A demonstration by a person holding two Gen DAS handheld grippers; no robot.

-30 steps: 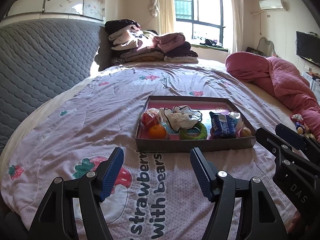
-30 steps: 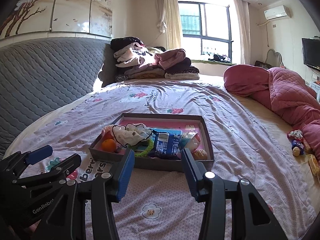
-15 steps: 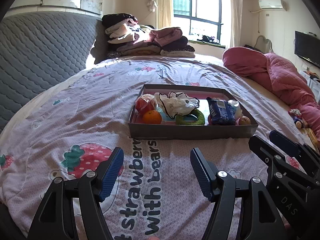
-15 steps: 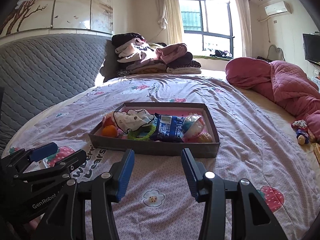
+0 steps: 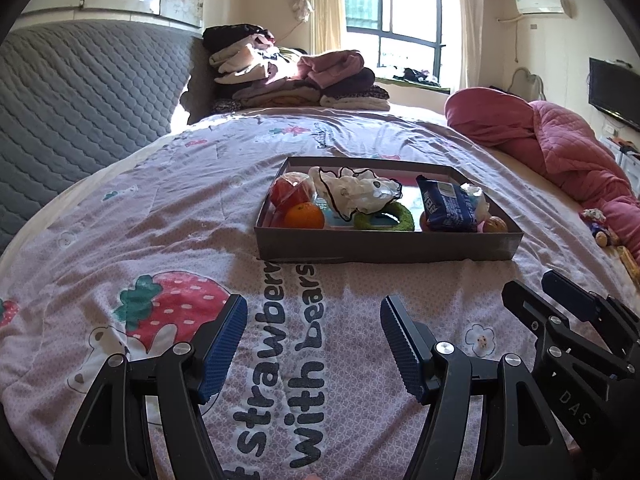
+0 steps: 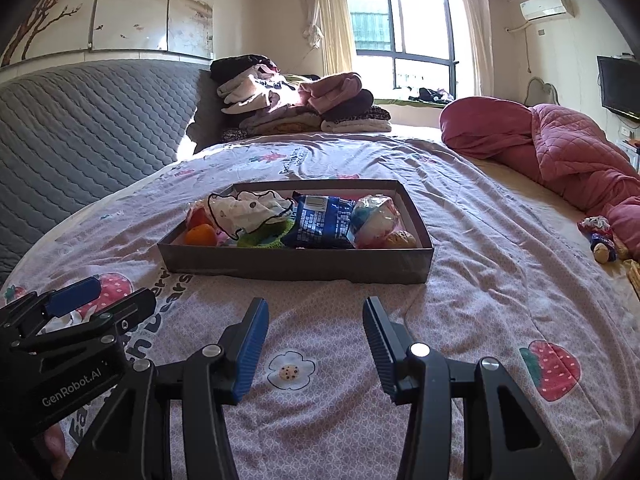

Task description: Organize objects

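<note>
A shallow grey box point(image 5: 384, 247) point(image 6: 296, 266) sits on the bed ahead of both grippers. It holds an orange point(image 5: 304, 216) point(image 6: 200, 235), a red wrapped ball point(image 5: 290, 190), a white frilly cloth point(image 5: 360, 190) point(image 6: 248, 210), a green ring point(image 5: 386, 216) point(image 6: 264, 236), a blue snack packet point(image 5: 448, 204) point(image 6: 320, 220) and a small yellow ball point(image 5: 496, 225) point(image 6: 402, 239). My left gripper point(image 5: 313, 326) is open and empty, short of the box. My right gripper point(image 6: 315, 328) is open and empty, also short of the box, and shows in the left wrist view point(image 5: 560, 308).
The bed has a lilac strawberry-print cover point(image 5: 160, 216). A grey quilted headboard point(image 5: 80, 92) runs along the left. Folded clothes point(image 5: 288, 76) are stacked at the far end. A pink quilt point(image 5: 560, 148) and small toys point(image 6: 600, 236) lie on the right.
Both grippers have dropped lower and moved closer to the box, which now looks larger. Both stay open and empty.
</note>
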